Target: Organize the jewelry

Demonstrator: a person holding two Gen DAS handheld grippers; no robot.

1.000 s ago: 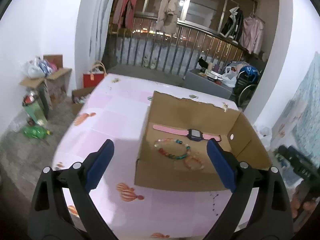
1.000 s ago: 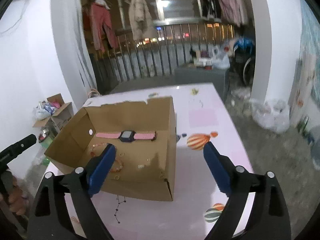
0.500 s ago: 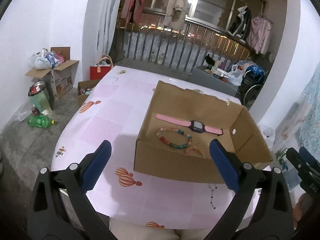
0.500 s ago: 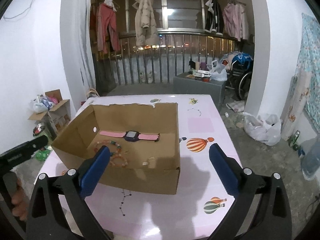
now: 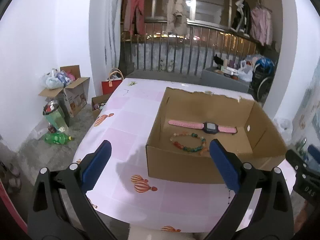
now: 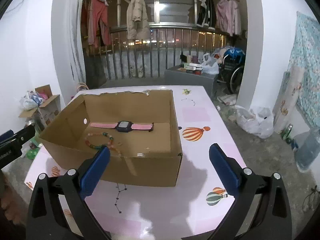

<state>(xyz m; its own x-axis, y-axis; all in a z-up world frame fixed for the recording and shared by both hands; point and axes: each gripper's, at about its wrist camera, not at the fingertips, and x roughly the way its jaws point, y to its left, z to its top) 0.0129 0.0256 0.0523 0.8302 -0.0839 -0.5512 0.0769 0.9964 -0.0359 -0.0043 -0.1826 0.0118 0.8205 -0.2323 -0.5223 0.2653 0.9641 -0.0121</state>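
1. The left gripper (image 5: pixel 160 156) hangs above the near edge of the surface (image 5: pixel 128 124); its jaws stand wide apart and hold nothing.
2. The right gripper (image 6: pixel 160 163) hangs above the same surface, near the cardboard box (image 6: pixel 152 168); its jaws also stand wide apart and hold nothing.
3. The cardboard box stands open-topped on the pink surface.
4. A pink watch (image 5: pixel 208 127) lies flat on the box floor, toward the far wall.
5. A beaded bracelet (image 5: pixel 188 142) lies just in front of the watch, inside the box.
6. A thin chain (image 6: pixel 120 198) lies on the surface outside the box's near wall.
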